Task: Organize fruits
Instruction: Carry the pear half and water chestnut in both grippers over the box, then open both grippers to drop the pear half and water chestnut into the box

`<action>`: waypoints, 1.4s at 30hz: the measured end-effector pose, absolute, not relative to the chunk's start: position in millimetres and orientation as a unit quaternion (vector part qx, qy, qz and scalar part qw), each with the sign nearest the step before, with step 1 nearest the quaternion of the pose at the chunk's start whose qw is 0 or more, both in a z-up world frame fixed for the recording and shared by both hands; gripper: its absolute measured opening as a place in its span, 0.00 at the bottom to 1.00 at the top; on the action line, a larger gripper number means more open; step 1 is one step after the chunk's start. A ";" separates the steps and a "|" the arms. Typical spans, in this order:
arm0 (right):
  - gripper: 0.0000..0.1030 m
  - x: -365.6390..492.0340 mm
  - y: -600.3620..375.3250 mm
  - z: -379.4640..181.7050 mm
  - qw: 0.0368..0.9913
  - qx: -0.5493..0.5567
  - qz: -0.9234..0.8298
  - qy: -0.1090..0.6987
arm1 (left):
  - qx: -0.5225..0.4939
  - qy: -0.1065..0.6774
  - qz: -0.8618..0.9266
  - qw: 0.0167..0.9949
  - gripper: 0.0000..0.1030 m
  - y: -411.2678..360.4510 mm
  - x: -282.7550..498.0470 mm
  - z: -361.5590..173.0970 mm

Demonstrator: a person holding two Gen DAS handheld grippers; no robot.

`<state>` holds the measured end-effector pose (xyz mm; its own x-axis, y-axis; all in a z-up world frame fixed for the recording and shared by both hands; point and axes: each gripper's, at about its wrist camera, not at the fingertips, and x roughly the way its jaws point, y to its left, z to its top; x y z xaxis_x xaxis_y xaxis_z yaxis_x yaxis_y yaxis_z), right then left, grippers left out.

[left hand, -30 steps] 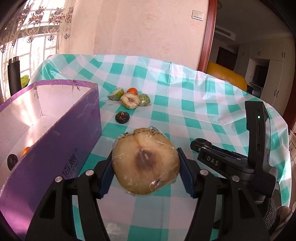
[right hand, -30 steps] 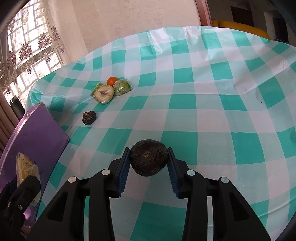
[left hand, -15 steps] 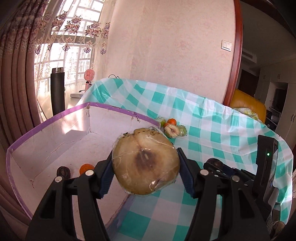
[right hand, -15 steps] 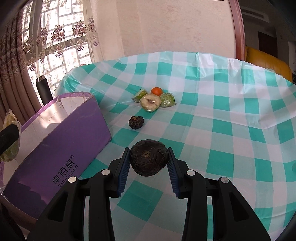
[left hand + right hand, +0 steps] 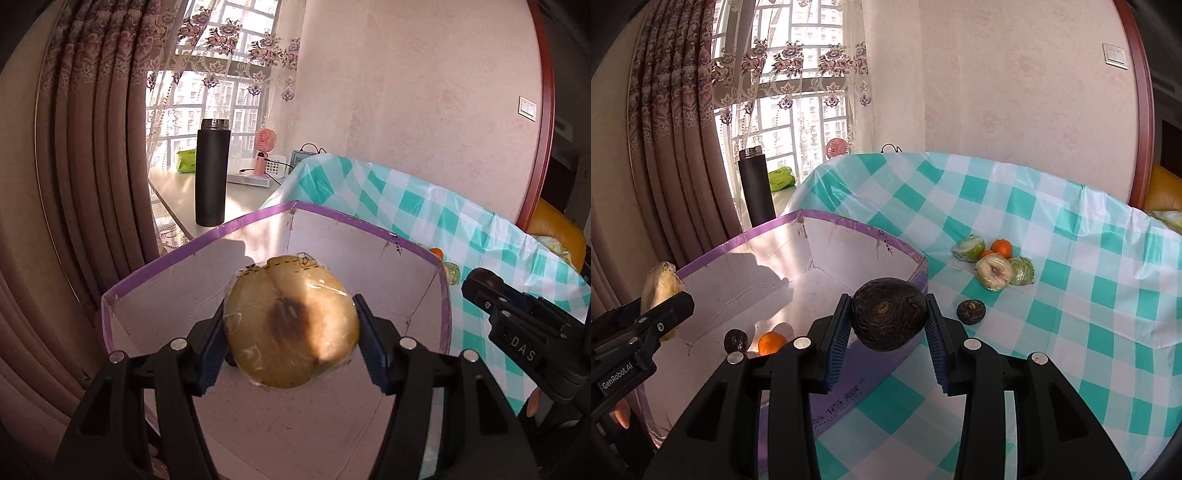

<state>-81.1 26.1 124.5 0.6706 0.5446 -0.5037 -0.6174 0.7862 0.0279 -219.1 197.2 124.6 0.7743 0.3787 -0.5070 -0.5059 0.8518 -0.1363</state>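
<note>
Home: curtains (image 5: 92,147), checked tablecloth (image 5: 1052,229)

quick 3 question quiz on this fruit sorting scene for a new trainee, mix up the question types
1. True or false: the left tongs are shut on a wrapped pale fruit half.
2. Multiple choice: the dark round fruit in the right tongs is
A. lying in the purple box
B. held above the near wall of the purple box
C. resting on the checked tablecloth
3. Fill in: inside the box lie a small dark fruit and a small ____.

Key
1. True
2. B
3. orange
</note>
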 end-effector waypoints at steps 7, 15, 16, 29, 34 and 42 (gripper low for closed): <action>0.38 -71.8 92.0 125.4 0.880 -0.146 0.354 0.280 | -0.115 0.319 0.246 0.908 0.61 225.0 -216.8 103.6; 0.38 -60.5 154.2 83.1 0.807 -0.304 0.336 0.378 | -0.086 0.394 0.227 0.887 0.61 225.0 -202.4 80.4; 0.38 -58.2 156.3 76.9 0.801 -0.312 0.331 0.389 | -0.081 0.399 0.226 0.885 0.61 224.7 -201.6 79.6; 0.52 -62.8 166.0 60.0 0.785 -0.372 0.300 0.393 | -0.061 0.423 0.221 0.877 0.78 223.9 -194.8 75.8; 0.55 -63.1 165.3 64.2 0.793 -0.368 0.301 0.382 | -0.058 0.423 0.218 0.878 0.82 220.6 -192.2 75.1; 0.68 -66.5 159.0 75.9 0.818 -0.327 0.321 0.347 | -0.051 0.424 0.223 0.876 0.88 217.9 -190.4 73.6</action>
<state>-66.5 159.0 75.9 0.5535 0.2988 -0.7774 -0.7525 0.5793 -0.3131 -190.4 217.9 73.6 0.5409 0.3478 -0.7658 -0.4346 0.8951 0.0995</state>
